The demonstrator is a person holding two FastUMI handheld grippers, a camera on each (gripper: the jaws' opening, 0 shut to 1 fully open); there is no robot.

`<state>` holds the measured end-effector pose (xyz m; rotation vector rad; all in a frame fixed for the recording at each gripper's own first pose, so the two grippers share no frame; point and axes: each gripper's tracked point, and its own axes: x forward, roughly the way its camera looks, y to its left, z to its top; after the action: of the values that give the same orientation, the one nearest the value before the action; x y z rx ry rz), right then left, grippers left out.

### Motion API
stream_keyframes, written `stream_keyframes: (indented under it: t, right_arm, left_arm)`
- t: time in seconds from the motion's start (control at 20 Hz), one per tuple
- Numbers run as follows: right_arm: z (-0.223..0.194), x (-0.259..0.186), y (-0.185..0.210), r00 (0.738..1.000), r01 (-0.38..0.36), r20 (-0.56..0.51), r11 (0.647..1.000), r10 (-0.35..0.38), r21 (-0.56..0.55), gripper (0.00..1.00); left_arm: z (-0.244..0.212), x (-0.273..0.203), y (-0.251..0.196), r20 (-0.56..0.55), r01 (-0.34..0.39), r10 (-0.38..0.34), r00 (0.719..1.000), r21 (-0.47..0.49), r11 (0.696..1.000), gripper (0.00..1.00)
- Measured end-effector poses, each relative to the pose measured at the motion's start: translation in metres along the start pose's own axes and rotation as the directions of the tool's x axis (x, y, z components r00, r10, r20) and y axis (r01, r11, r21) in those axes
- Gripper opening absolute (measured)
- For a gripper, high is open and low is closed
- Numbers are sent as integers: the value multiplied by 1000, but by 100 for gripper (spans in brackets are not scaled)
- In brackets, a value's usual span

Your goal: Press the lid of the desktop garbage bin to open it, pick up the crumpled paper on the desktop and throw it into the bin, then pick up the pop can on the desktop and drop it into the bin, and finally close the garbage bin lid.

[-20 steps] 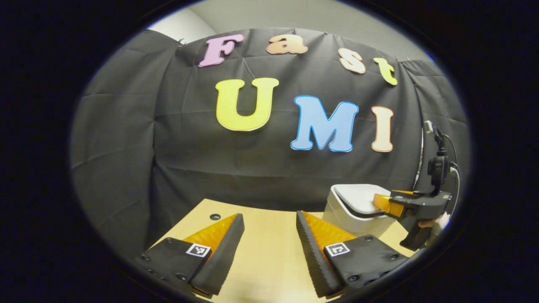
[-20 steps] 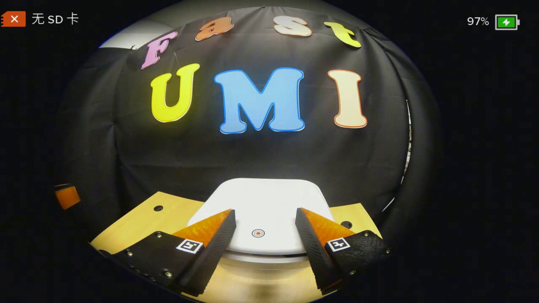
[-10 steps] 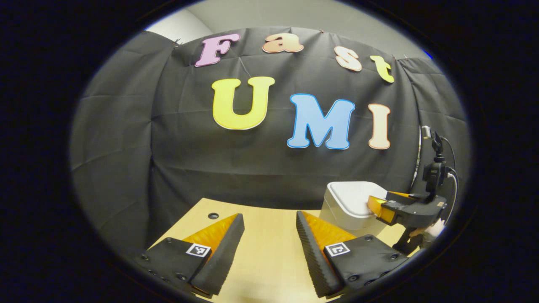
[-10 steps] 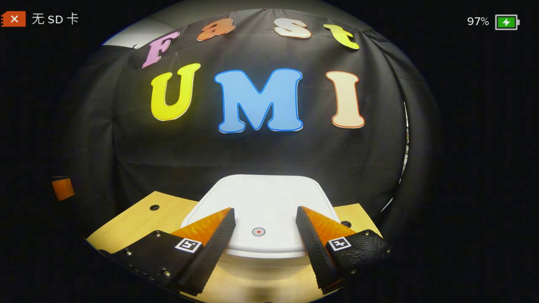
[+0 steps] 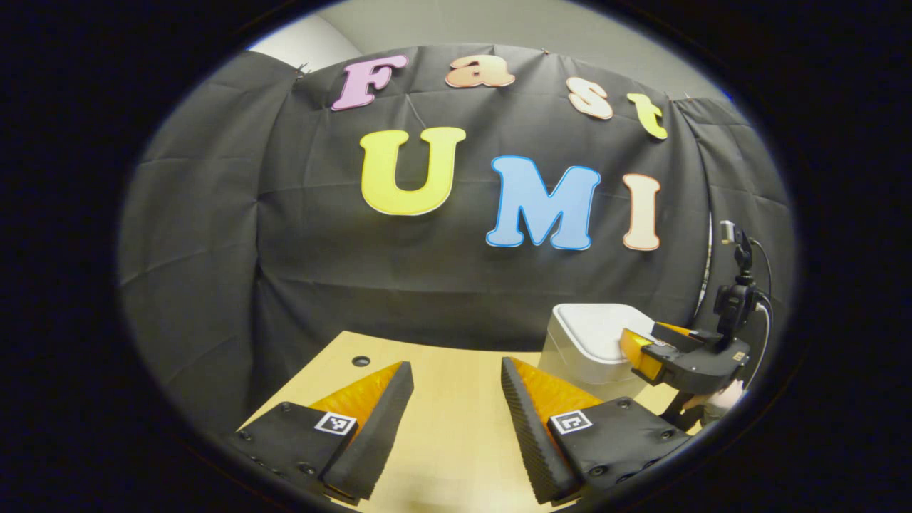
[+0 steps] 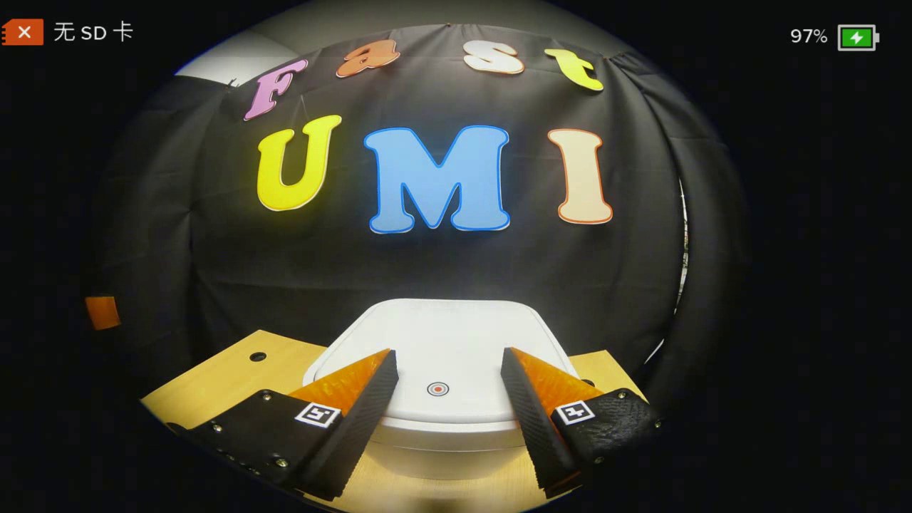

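Right gripper point(image 6: 449, 367), fingers spread, hovered over the closed white lid point(image 6: 442, 342) of the garbage bin point(image 5: 581, 353) at the tabletop's point(image 5: 449, 420) far right; left gripper point(image 5: 456, 377) was spread, empty.

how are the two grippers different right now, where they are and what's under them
The right gripper sits over the closed white plastic lid of the white desktop garbage bin, its jaws straddling the small red-ringed button. The left gripper sits away from that bin, over bare light wooden tabletop, nothing between its jaws. Shared: both are open and hold nothing.
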<state>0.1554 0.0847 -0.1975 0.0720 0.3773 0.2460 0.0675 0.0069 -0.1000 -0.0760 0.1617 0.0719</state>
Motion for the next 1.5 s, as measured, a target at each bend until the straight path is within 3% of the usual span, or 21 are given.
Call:
stream_keyframes:
  t: [0.9,1.2,1.3,1.5]
  right_arm:
    - [5,0,1,997,10,70,1000,-9,-4,94]
    - [9,-7,-6,1000,26,15,999,-26,-24,94]
    - [25,-21,-8,998,34,52,999,-33,-28,94]
    - [64,-55,-7,991,26,130,1000,-24,-16,94]
  left_arm:
    - [10,-12,-3,28,8,-8,1000,5,1000,81]
    - [37,-13,-3,78,10,-12,997,30,999,84]
    - [50,-14,-2,105,11,-14,994,35,999,87]
    - [72,-22,0,146,11,-18,989,47,999,81]
